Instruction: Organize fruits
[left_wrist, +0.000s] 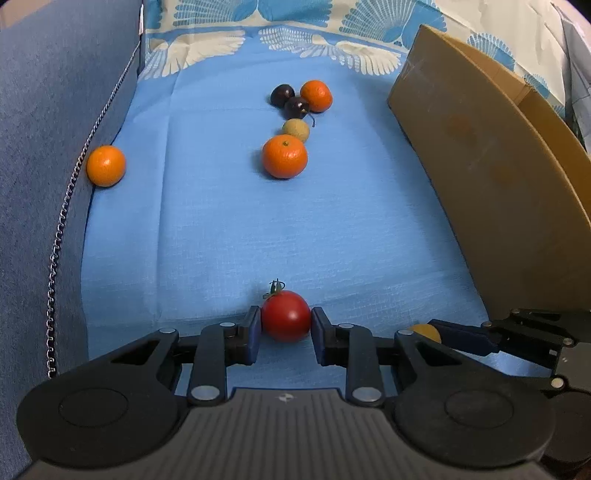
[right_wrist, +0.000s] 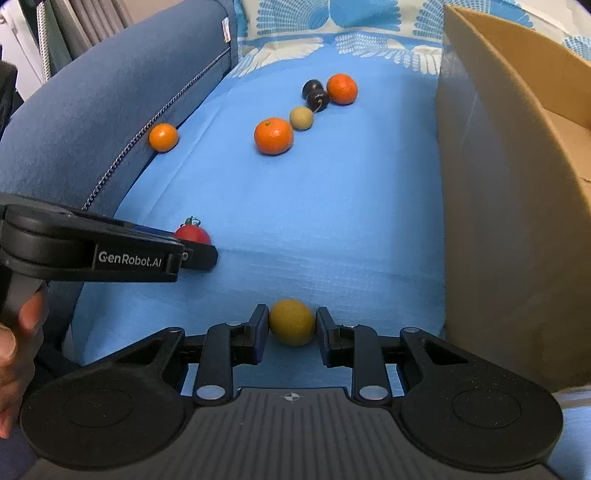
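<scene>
Here left gripper (left_wrist: 286, 325) clasps red tomato (left_wrist: 286, 315); right gripper (right_wrist: 291, 326) clasps yellow fruit (right_wrist: 291, 322).

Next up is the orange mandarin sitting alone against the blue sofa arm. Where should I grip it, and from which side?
Take the lone orange mandarin across its widest middle, coming from above with the jaws in line with the blue sofa arm. The arm blocks a finger on that side, while the blue cloth in front and behind lies free.

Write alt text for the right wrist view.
The right gripper brackets a yellow-brown fruit on a blue cloth. To its left, the left gripper reaches a red tomato; three oranges and small fruits lie beyond, a cardboard box at right.
</scene>
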